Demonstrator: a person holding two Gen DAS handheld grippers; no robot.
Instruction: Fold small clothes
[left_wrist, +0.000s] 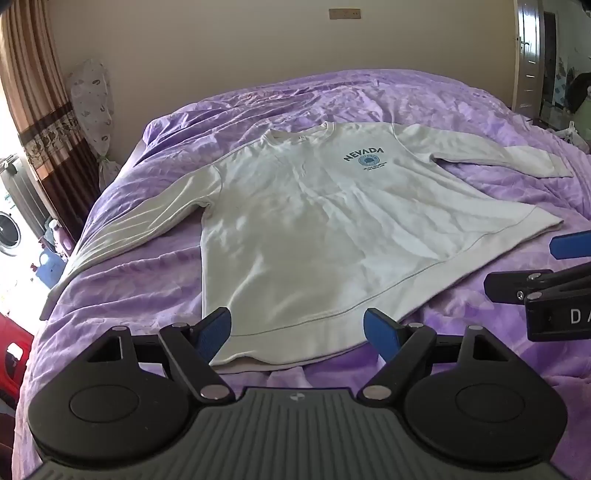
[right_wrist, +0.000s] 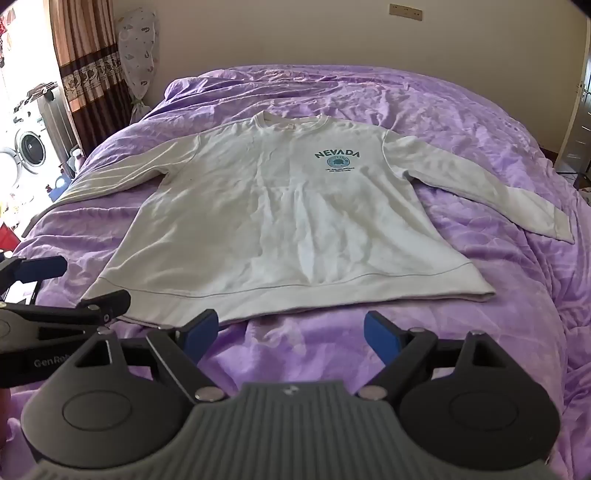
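Observation:
A white long-sleeved sweatshirt (left_wrist: 314, 229) with a blue NEVADA print lies flat and face up on the purple bedspread (left_wrist: 140, 288), sleeves spread out to both sides. It also shows in the right wrist view (right_wrist: 280, 221). My left gripper (left_wrist: 297, 328) is open and empty, its blue pads just above the near hem. My right gripper (right_wrist: 291, 334) is open and empty, hovering over the bedspread just short of the hem. Each gripper shows at the edge of the other's view: the right one as blue pads at the right (left_wrist: 554, 266), the left one at the left (right_wrist: 74, 284).
The bed fills most of the view, with crumpled purple cover (right_wrist: 461, 110) around the shirt. A curtain (left_wrist: 40, 122) and a washing machine (right_wrist: 27, 147) stand to the left of the bed. A door (left_wrist: 528, 55) is at the far right.

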